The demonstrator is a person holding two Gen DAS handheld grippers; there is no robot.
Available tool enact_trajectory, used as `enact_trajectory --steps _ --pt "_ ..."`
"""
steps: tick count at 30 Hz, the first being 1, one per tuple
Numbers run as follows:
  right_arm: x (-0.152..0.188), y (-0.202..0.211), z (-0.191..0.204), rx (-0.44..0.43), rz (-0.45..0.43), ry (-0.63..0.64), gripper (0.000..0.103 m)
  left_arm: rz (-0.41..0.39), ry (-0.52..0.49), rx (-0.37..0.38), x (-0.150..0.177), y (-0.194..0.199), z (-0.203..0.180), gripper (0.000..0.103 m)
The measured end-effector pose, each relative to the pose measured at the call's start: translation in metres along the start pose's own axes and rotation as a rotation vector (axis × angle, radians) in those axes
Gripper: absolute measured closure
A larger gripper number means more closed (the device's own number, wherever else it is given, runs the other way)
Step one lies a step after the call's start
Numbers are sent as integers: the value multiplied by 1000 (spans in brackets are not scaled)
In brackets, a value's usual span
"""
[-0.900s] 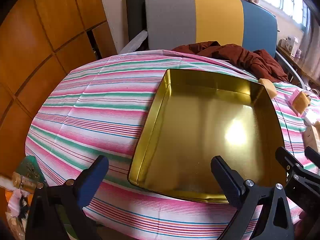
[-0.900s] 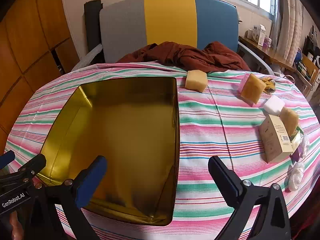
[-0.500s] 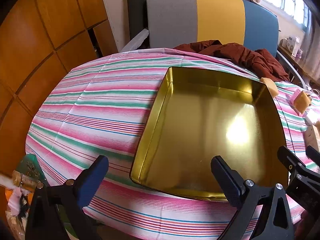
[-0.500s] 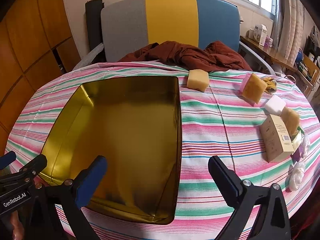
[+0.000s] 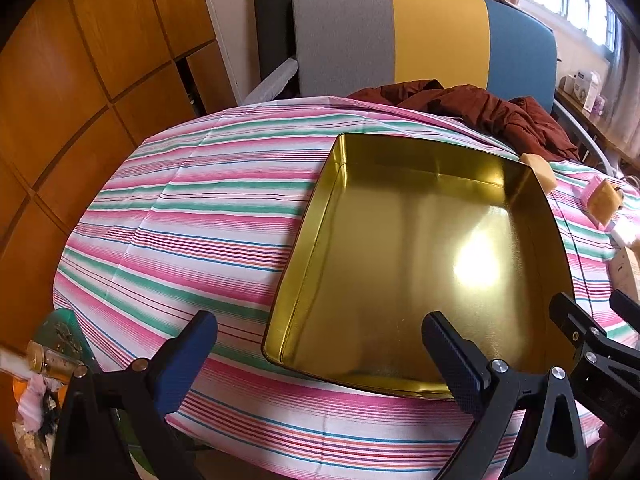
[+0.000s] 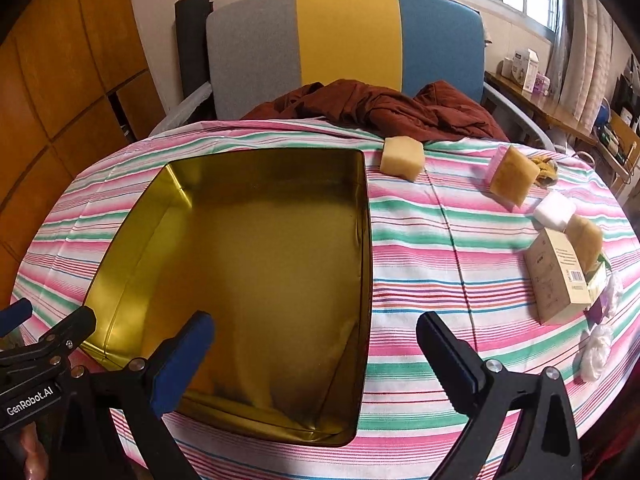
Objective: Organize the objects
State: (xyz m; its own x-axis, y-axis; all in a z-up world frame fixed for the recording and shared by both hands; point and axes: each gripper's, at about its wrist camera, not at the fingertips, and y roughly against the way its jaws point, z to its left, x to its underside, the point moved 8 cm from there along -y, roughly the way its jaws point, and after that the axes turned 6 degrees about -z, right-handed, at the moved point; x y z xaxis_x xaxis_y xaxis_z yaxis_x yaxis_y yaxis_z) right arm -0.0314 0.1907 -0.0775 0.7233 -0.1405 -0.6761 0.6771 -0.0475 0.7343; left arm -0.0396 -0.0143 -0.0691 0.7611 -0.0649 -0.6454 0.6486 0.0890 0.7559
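Hovering: we hold both claws above the near edge of the table [image 6: 420, 280], tilted down at it, nothing picked yet.
Left claw [image 5: 320, 354]: jaws wide apart, empty; its right finger [image 5: 454, 360] hangs over the tin's near wall, its left finger over bare cloth.
Right claw [image 6: 316, 356]: jaws wide apart, empty; it straddles the tin's right wall, one finger over the tin floor, the other over the cloth.
Tin [image 6: 260, 264]: gold, shallow, nothing in it; sits left of the table's middle, near corner close to the near edge. We read it as the drop spot, placed central so either claw reaches it.
Nearest sponge [image 6: 401, 157]: tan block just beyond the tin's far right corner, near the far edge.
Other sponges: one tan block [image 6: 513, 175] leaning on a pink piece by the far right edge, another [image 6: 585, 236] behind the carton; a white block [image 6: 554, 211] lies between them.
Carton [image 6: 554, 280]: beige box, propped at the right edge.
Wads [image 6: 596, 350]: white crumpled bits at the right edge, kind unclear.
Brown cloth [image 6: 384, 110]: heaped at the far edge against the chair [image 6: 344, 36].
Why right side: all loose pieces sit right of the tin, so we judge the right claw goes first, likely for the nearest sponge.
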Motion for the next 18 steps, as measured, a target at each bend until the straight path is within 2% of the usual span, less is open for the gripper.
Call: enact_trajectory --steps 13,18 --pt "1 -1 -5 -6 15 -16 0 -16 -7 -11 -4 4 0 0" --pt "-2 5 -8 -7 -7 -13 0 -33 -11 -1 -5 6 -6 0"
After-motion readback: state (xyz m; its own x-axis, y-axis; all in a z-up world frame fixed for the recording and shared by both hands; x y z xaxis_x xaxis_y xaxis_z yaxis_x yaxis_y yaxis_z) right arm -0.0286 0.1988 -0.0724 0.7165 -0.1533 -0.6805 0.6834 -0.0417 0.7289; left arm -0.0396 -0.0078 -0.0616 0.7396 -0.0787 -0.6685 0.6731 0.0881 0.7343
